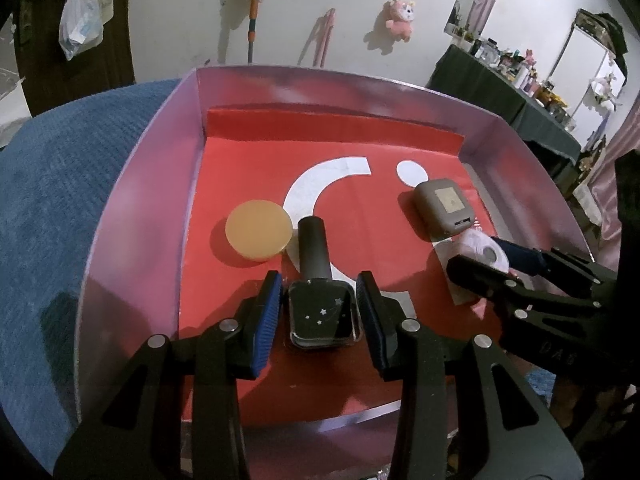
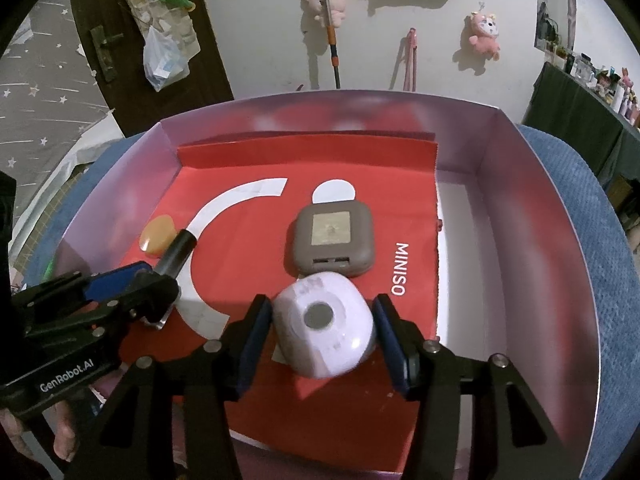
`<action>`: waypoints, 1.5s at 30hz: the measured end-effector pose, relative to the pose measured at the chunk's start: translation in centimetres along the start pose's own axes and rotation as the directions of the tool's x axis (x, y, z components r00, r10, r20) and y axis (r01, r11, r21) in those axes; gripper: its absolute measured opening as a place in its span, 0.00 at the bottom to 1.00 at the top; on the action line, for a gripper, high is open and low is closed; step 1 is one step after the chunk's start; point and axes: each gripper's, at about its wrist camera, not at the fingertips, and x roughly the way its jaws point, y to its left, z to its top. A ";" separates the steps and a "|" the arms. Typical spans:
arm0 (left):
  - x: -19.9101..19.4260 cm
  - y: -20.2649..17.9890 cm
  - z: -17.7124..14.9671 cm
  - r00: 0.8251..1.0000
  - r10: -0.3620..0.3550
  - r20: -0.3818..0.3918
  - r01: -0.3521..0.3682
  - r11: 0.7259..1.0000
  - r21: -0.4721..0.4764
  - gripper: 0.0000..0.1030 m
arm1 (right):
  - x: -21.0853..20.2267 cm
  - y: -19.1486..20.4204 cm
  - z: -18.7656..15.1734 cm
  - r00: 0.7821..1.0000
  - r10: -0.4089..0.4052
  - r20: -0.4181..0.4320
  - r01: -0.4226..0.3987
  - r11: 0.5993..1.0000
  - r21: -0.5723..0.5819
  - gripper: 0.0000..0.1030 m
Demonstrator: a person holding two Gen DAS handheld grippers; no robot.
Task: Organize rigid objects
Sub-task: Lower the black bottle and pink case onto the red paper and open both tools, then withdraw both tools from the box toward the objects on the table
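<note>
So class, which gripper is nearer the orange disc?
Left. The left gripper straddles the dark bottle beside the orange disc; the right gripper is farther off, around the white case.

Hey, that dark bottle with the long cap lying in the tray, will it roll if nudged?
The dark bottle probably won't roll: its body looks square and flat-sided. The round cap could let it pivot. Its glossy surface may be slippery for the left tongs.

White wall [image 2: 256,40], pink plush toys [image 1: 399,19], dark door [image 2: 100,32], cluttered shelf [image 1: 520,76].
</note>
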 end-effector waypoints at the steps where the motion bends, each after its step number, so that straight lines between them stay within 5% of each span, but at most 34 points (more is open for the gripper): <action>1: -0.1 0.0 -0.1 1.000 -0.002 0.006 0.002 1.000 0.001 0.36 | -0.1 0.1 -0.1 1.000 0.002 -0.001 -0.002 1.000 0.001 0.55; 5: -1.0 -0.2 -0.1 0.999 -0.009 0.034 0.009 1.000 0.008 0.56 | -0.8 0.2 -0.3 1.000 0.013 0.007 -0.013 1.000 0.002 0.60; 11: -2.0 -0.9 -0.2 0.999 -0.006 0.051 0.005 1.000 0.031 0.58 | -2.7 0.4 -0.7 0.999 0.028 0.036 -0.028 1.000 0.006 0.62; 18: -4.6 -1.5 -0.4 0.994 -0.018 0.107 0.013 0.999 0.040 0.73 | -5.5 0.5 -1.0 0.996 0.043 0.083 -0.043 0.999 0.008 0.73; 25: -7.1 -1.7 -0.9 0.987 0.004 0.163 -0.012 0.999 0.050 0.75 | -7.7 1.1 -1.4 0.989 0.058 0.137 -0.058 0.998 0.001 0.91; 27: -7.6 -1.6 -1.1 0.985 0.003 0.174 -0.012 0.999 0.049 0.93 | -8.2 1.3 -1.6 0.986 0.064 0.151 -0.064 0.998 -0.003 0.95; 29: -8.2 -1.6 -1.3 0.981 0.005 0.193 -0.014 0.999 0.043 0.99 | -8.7 1.4 -1.8 0.984 0.068 0.164 -0.068 0.998 -0.002 1.00; 45: -11.4 -2.3 -4.0 0.959 0.052 0.278 -0.075 0.995 0.072 0.99 | -12.6 2.4 -4.4 0.957 0.090 0.277 -0.082 0.996 -0.041 1.00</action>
